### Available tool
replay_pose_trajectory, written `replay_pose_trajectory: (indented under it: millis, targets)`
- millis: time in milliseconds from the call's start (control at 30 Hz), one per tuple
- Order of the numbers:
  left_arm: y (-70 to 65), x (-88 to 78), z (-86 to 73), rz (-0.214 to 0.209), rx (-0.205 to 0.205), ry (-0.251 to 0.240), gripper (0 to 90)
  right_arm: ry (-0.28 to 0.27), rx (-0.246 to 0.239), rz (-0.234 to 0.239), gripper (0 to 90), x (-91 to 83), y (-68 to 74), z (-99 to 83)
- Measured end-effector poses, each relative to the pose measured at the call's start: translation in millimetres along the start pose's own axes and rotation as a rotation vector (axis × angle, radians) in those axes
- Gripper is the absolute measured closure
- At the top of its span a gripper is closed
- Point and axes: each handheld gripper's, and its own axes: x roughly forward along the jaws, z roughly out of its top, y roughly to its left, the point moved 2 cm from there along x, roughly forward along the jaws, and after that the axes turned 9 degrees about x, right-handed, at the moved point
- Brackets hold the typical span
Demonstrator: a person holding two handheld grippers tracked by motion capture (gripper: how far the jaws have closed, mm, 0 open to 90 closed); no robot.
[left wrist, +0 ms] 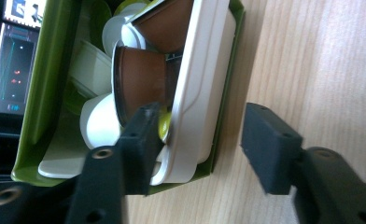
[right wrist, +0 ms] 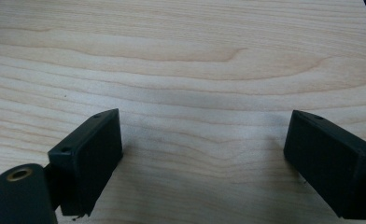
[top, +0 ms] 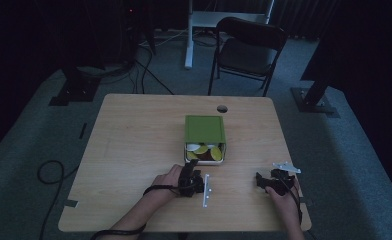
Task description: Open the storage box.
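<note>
Now your left gripper (left wrist: 197,144) jaws straddle white tray wall (left wrist: 195,93) of green rectangular box (top: 205,130), not pinching; right gripper (right wrist: 202,163) jaws spread, well apart from box.

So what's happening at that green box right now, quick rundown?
Left gripper open, jaws straddling the white tray's front wall. Right gripper open over bare table. Nothing in the way.

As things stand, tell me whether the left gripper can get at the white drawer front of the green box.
Probably yes: the left gripper fingers already straddle the white drawer front of the green box, one inside by the capsules, one outside. Nothing blocks them.
</note>
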Motion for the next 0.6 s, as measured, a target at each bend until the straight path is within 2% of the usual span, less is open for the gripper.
replay_pose_trajectory:
  millis: [33,67,200,433,533,600]
  targets:
    - [-0.8,0.8,0.2,0.008,-0.002,0.001,49.0,0.0,0.0,0.0,10.8,0.0,0.0,0.0]
    - [-1.4,1.7,0.6,0.016,0.021,0.01,51.8,0.0,0.0,0.0,10.8,0.0,0.0,0.0]
    - [-3.4,3.4,1.9,0.027,0.047,0.02,54.8,0.0,0.0,0.0,10.8,0.0,0.0,0.0]
    - [-2.7,7.2,4.7,0.037,0.044,0.041,59.7,0.0,0.0,0.0,10.8,0.0,0.0,0.0]
    - [-1.7,9.6,5.9,0.055,0.049,0.056,64.2,0.0,0.0,0.0,10.8,0.0,0.0,0.0]
    - [-0.6,10.2,6.5,0.051,0.044,0.058,66.1,0.0,0.0,0.0,10.8,0.0,0.0,0.0]
